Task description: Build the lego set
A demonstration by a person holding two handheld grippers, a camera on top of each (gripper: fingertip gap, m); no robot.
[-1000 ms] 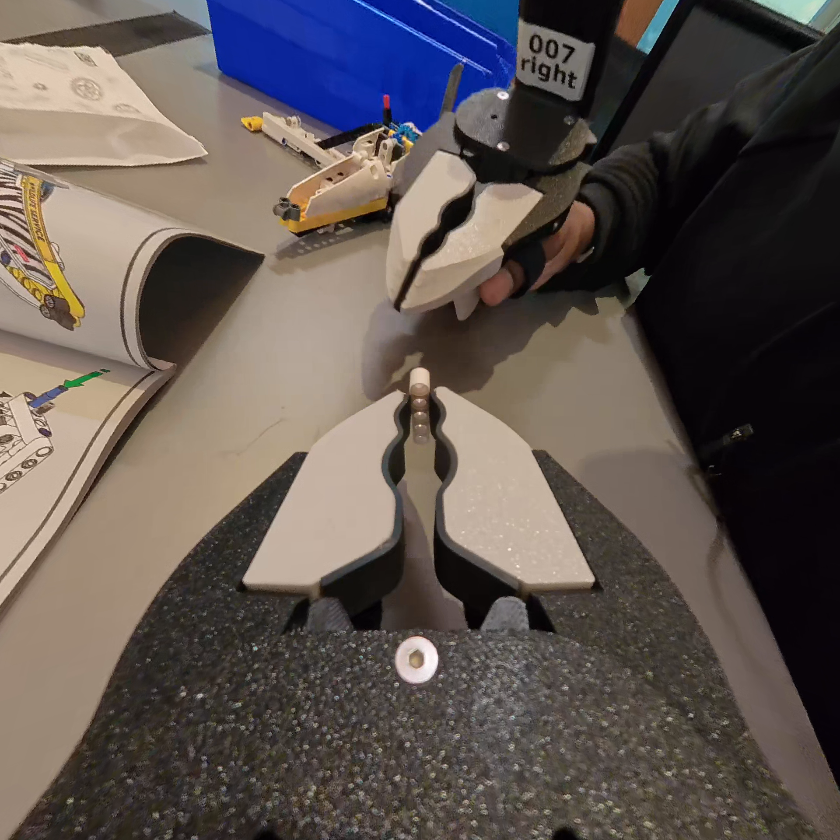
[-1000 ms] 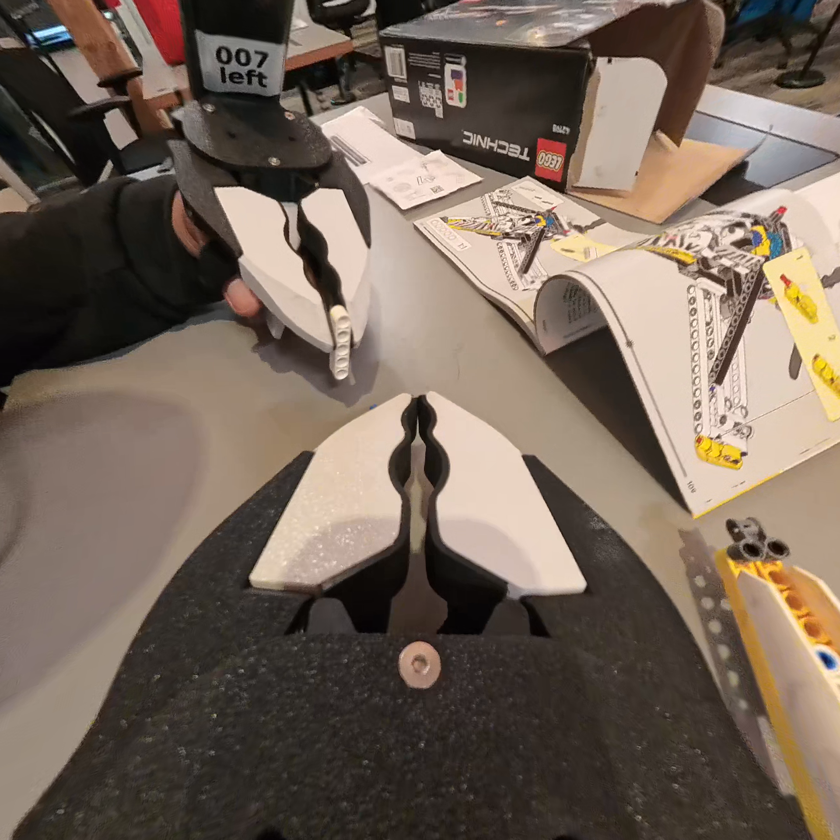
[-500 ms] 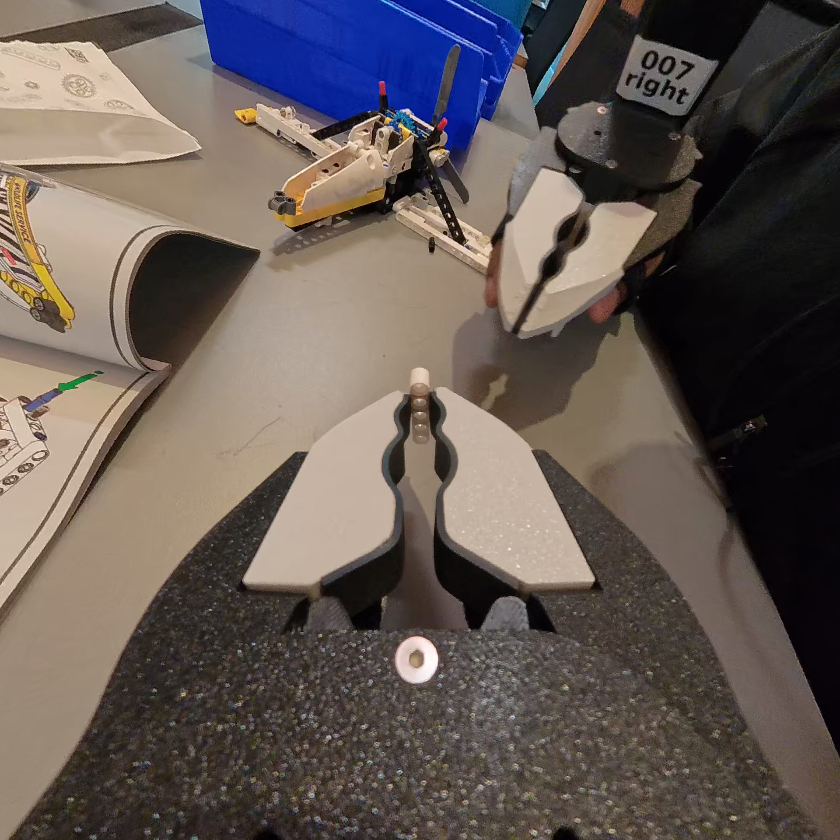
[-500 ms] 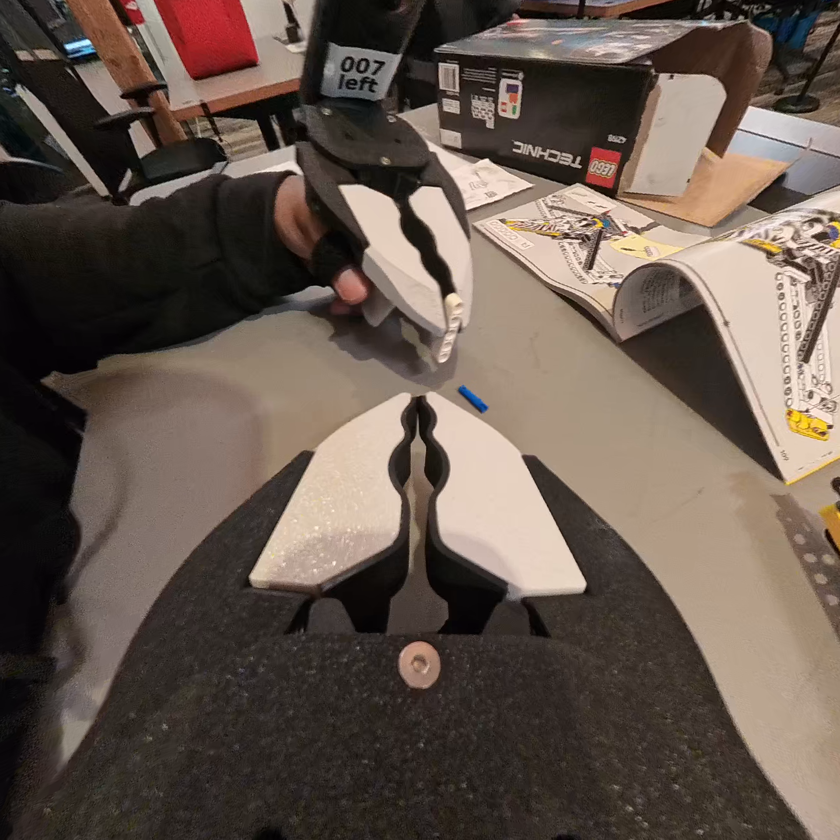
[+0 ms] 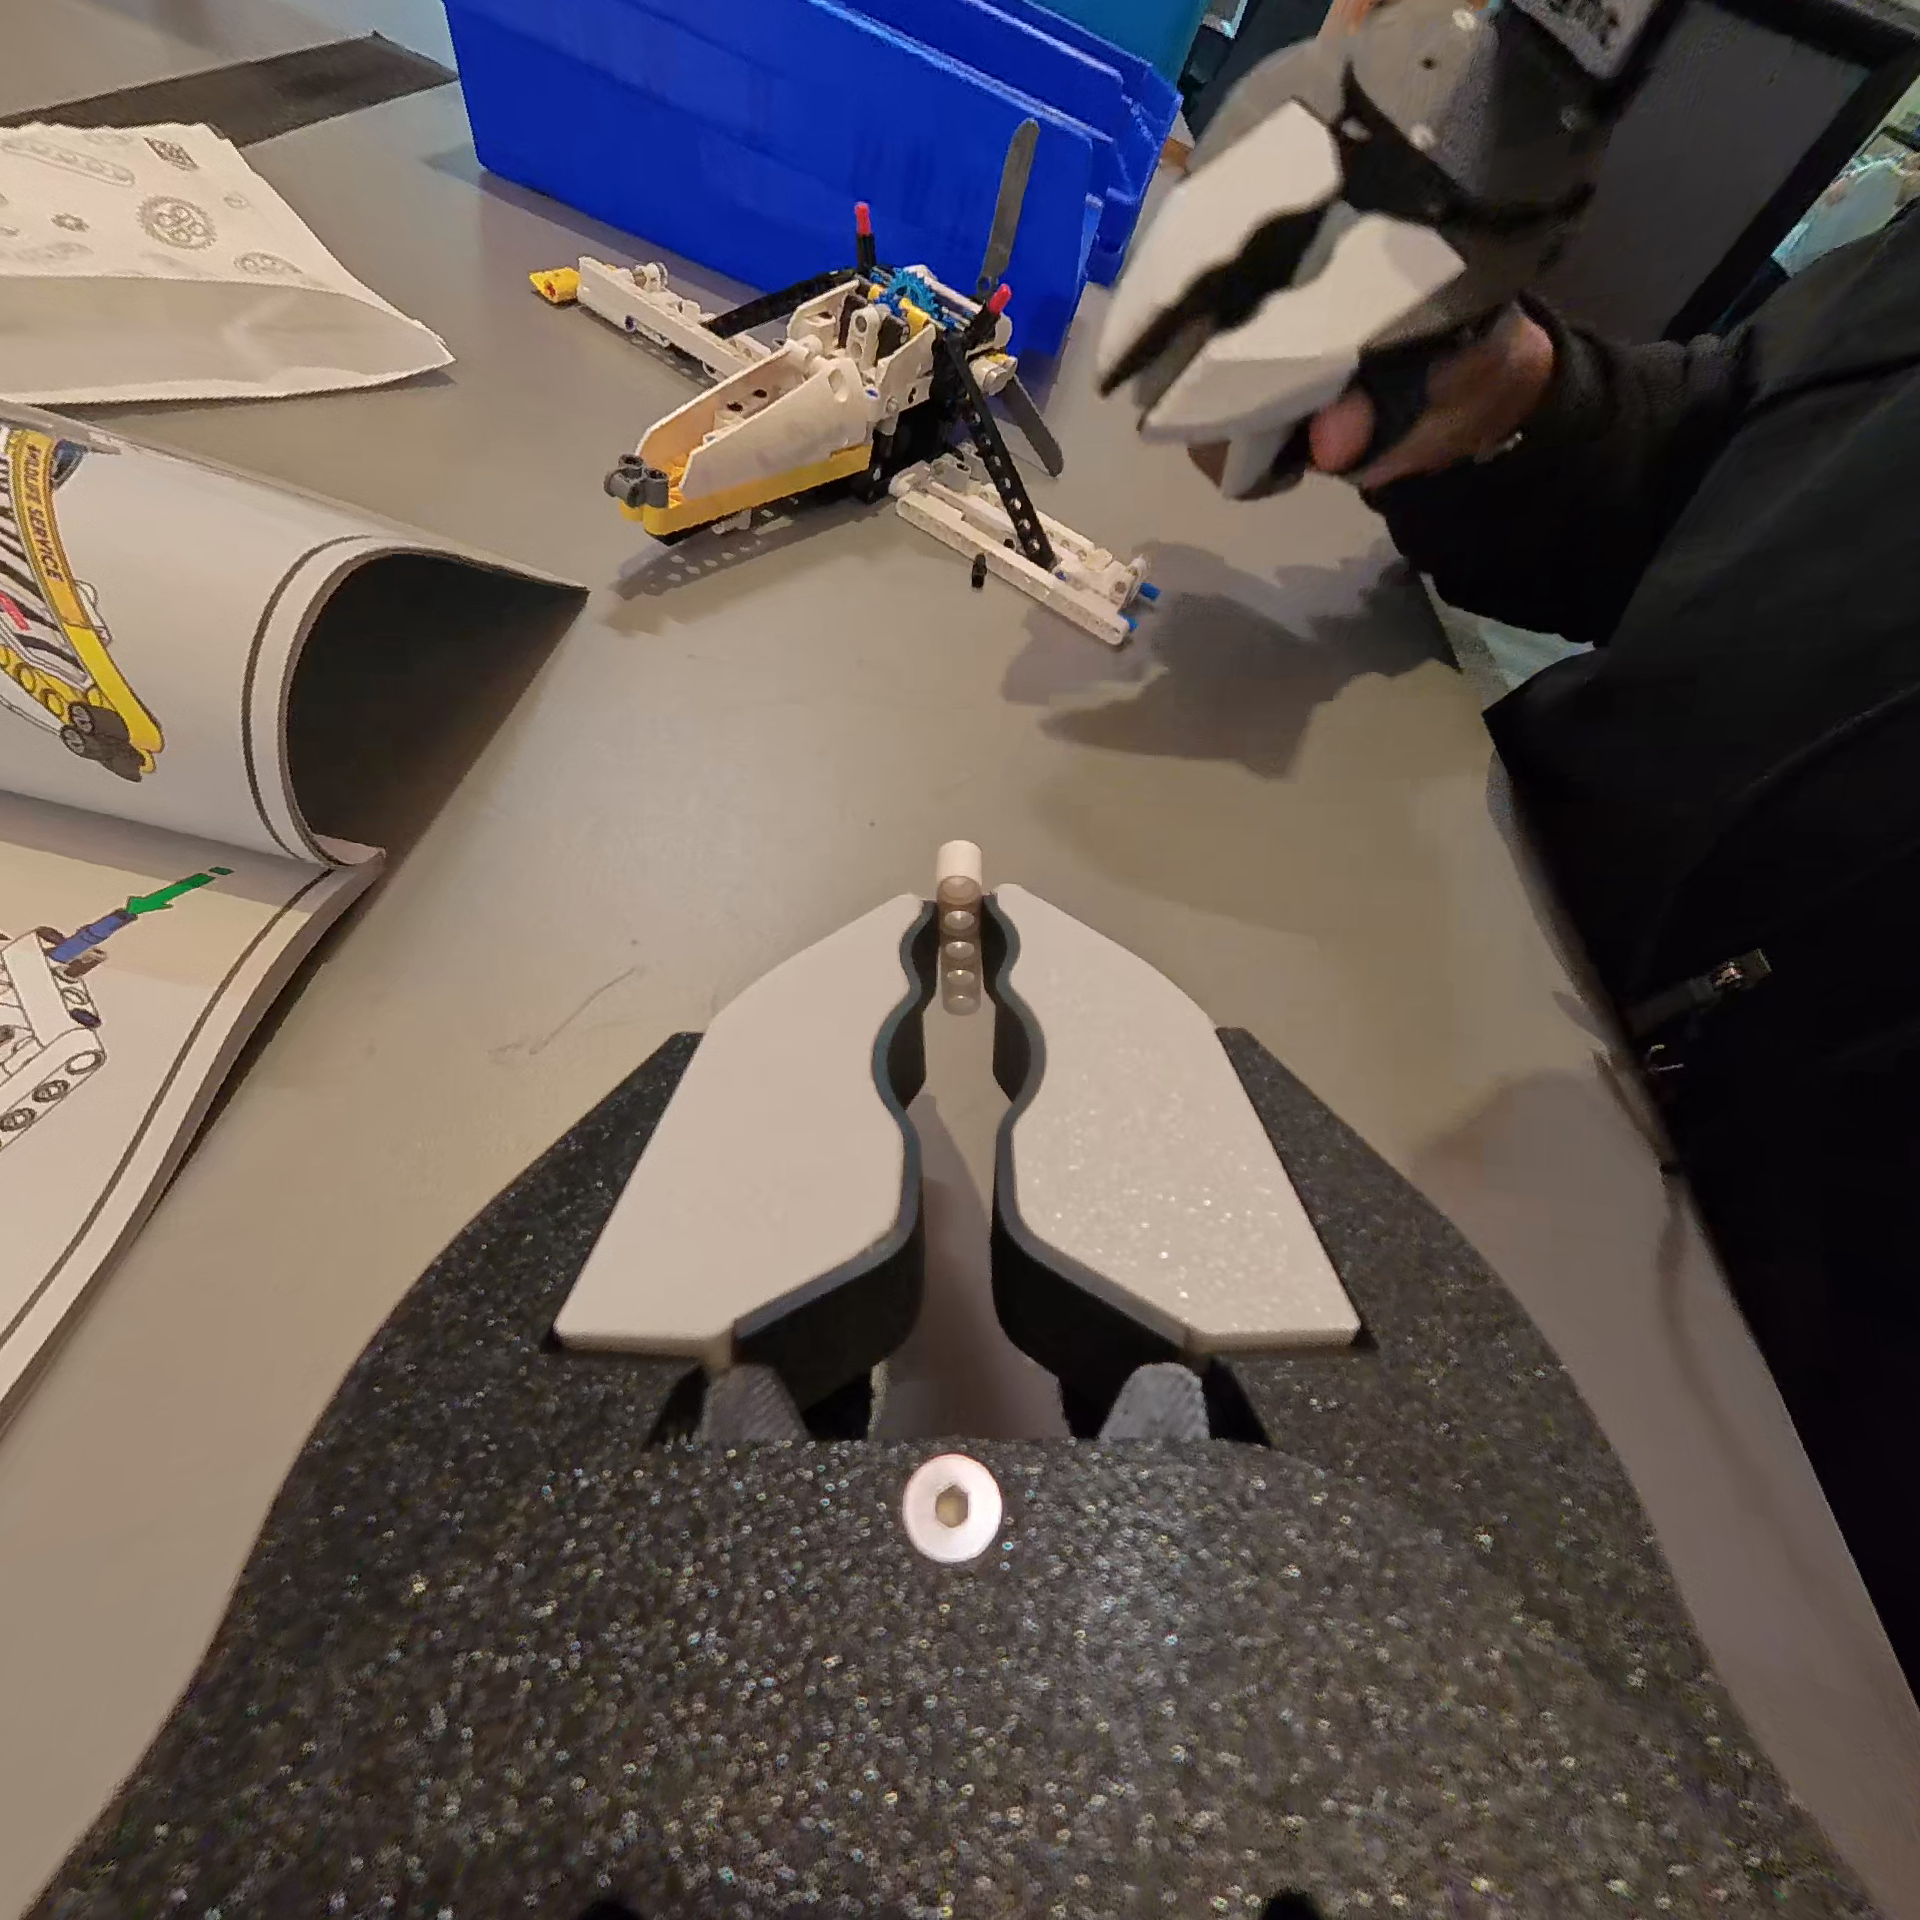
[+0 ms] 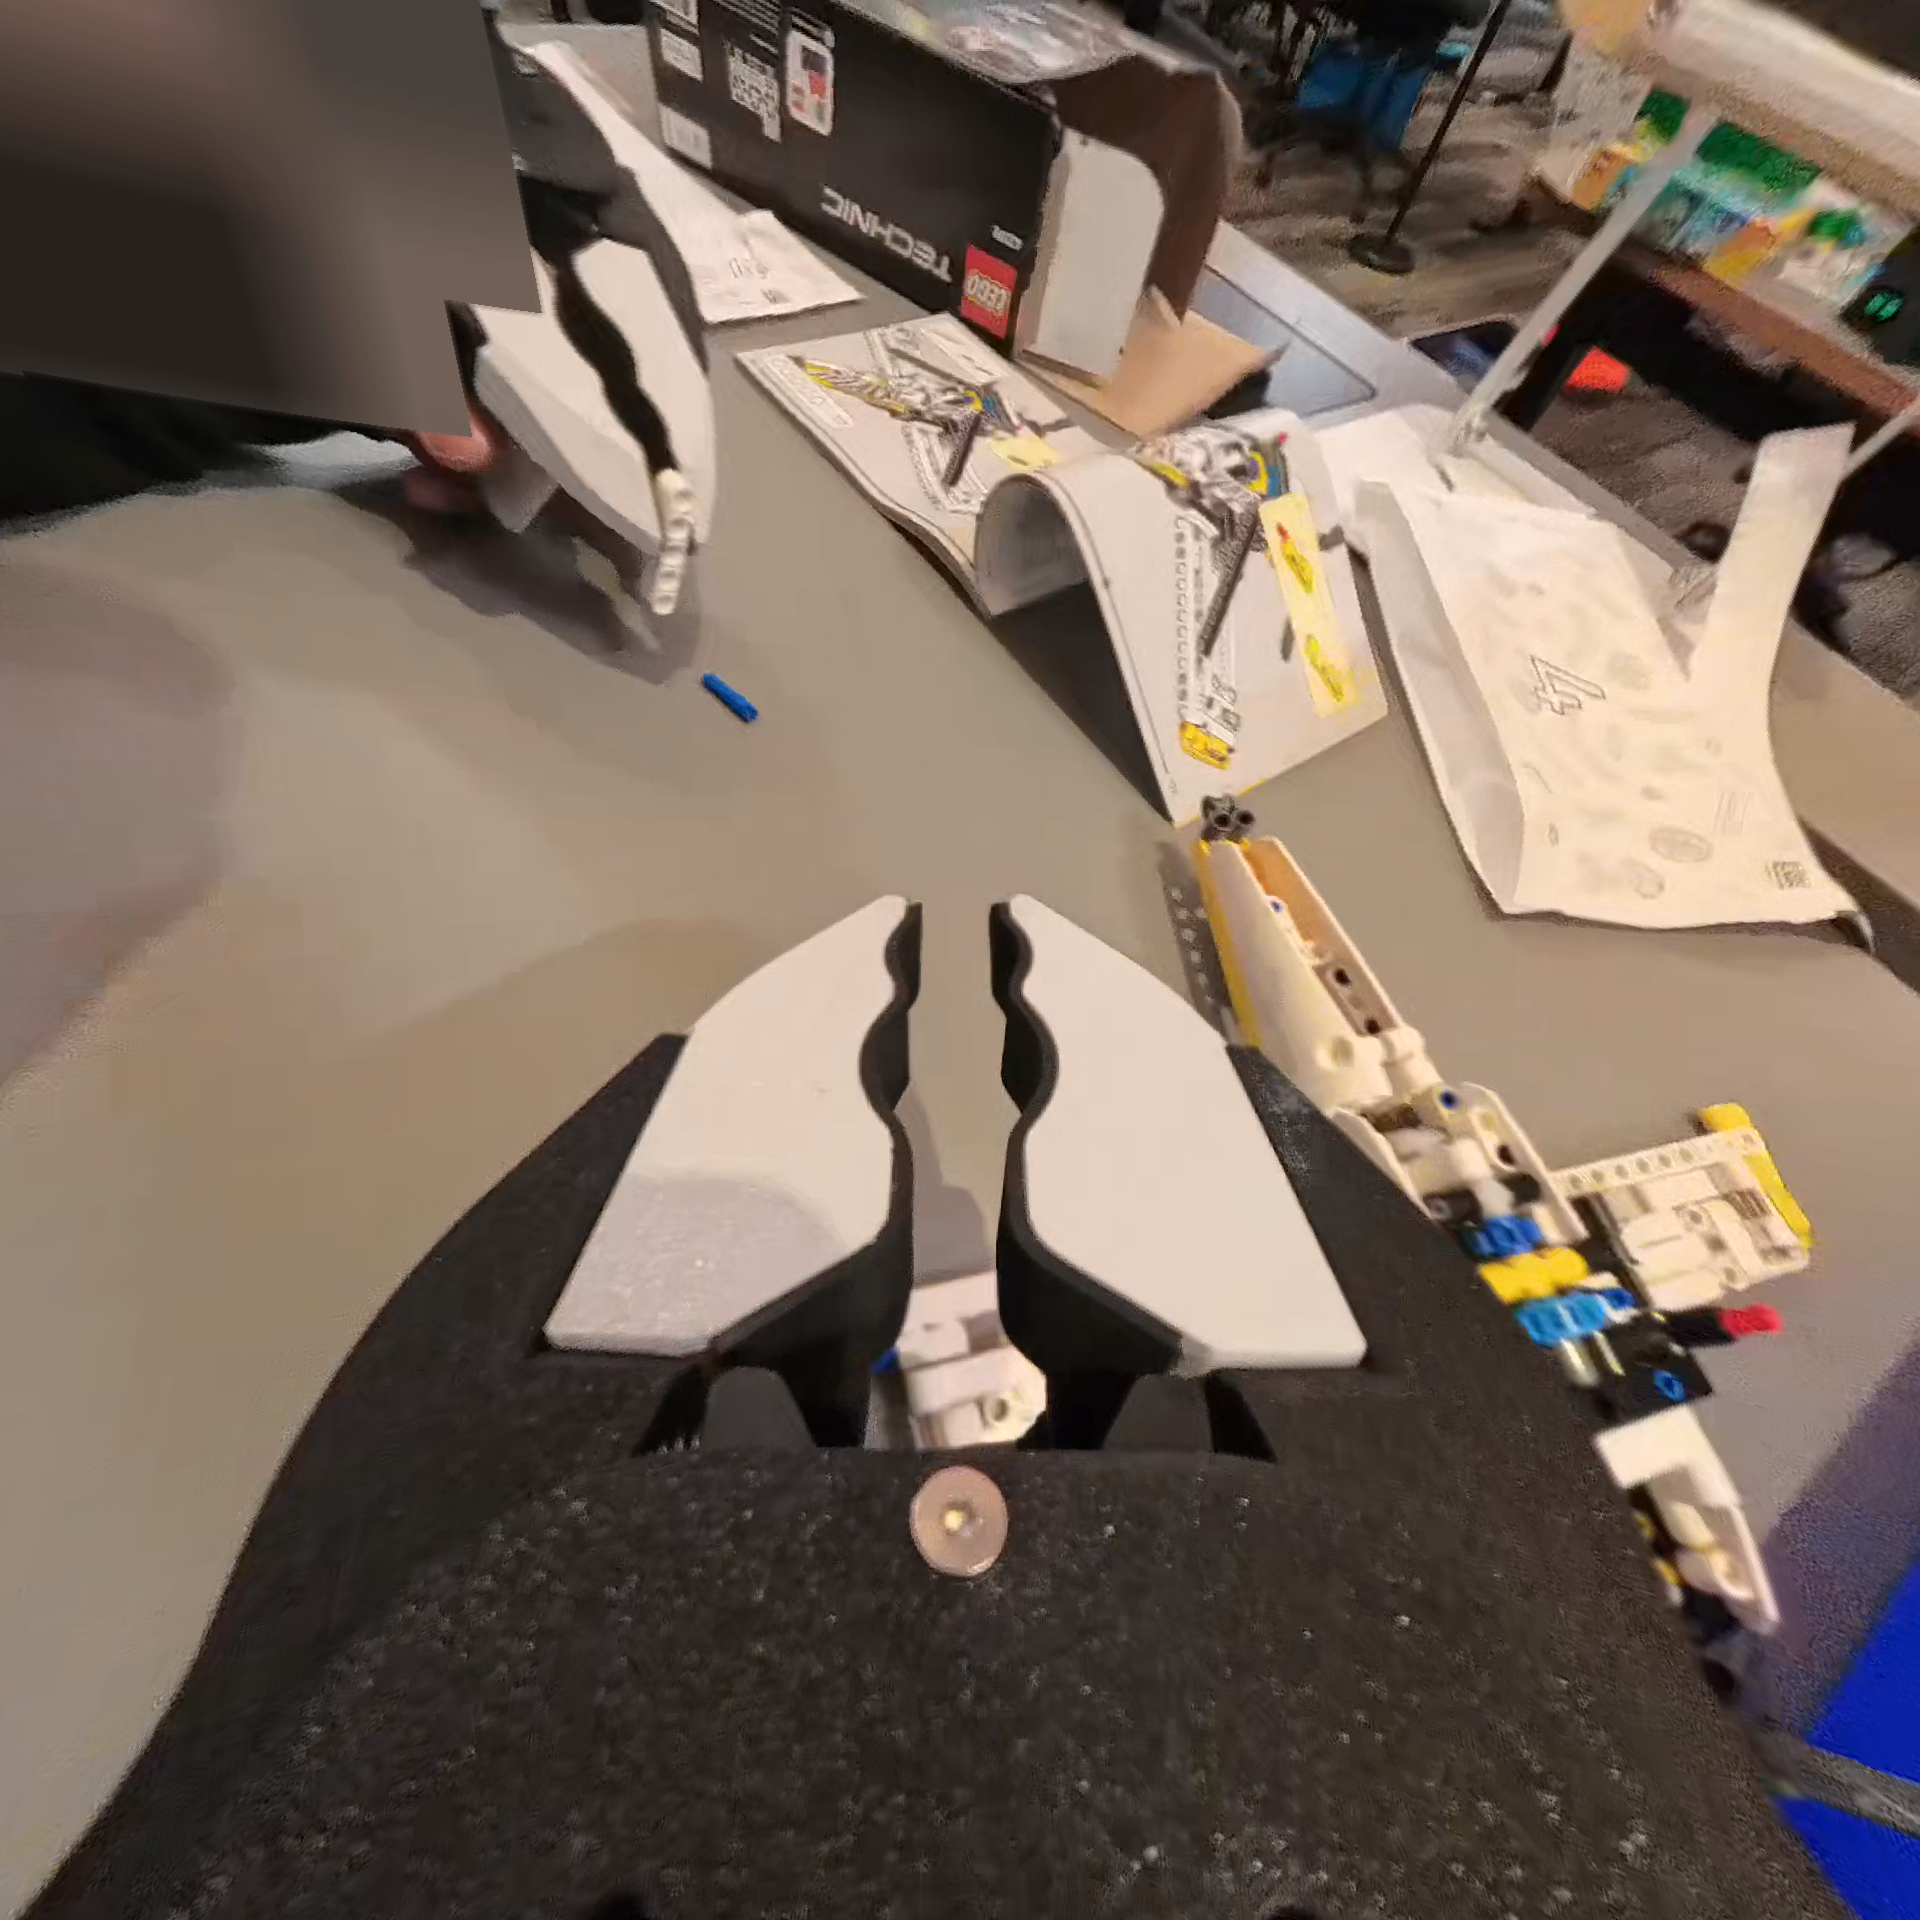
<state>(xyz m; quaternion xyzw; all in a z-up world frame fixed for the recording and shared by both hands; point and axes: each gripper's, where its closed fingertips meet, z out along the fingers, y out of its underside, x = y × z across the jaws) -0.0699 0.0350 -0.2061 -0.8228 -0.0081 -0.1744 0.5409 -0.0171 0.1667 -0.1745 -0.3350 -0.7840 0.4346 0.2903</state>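
My left gripper (image 5: 958, 906) is shut on a short white beam with a row of holes (image 5: 958, 940), held above the grey table (image 5: 727, 790). The beam also shows in the right wrist view (image 6: 670, 540), sticking out below the left gripper's (image 6: 681, 520) fingertips. My right gripper (image 6: 954, 914) is open and empty, its pads apart over bare table; it also shows raised at the upper right of the left wrist view (image 5: 1164, 405). A white, yellow and black brick-built aircraft model (image 5: 831, 416) lies on the table; it sits just right of the right gripper (image 6: 1351, 1060). A small blue pin (image 6: 729, 697) lies near the left gripper.
Blue bins (image 5: 790, 135) stand behind the model. An open instruction booklet (image 5: 156, 665) curls at the left; it shows again with a paper bag (image 6: 1579, 707) and a black box (image 6: 883, 177). A person's dark sleeve (image 5: 1714, 644) fills the right side. Some 15 centimetres of space lies between my two pairs of fingers. My left gripper is the nearer one to the small blue pin (image 6: 729, 697): about 5 centimetres, against 15 centimetres.
My right gripper has swung away to the right toward the model, lifted, and opened from shut. The left gripper still holds the white beam, unmoved in its grasp.
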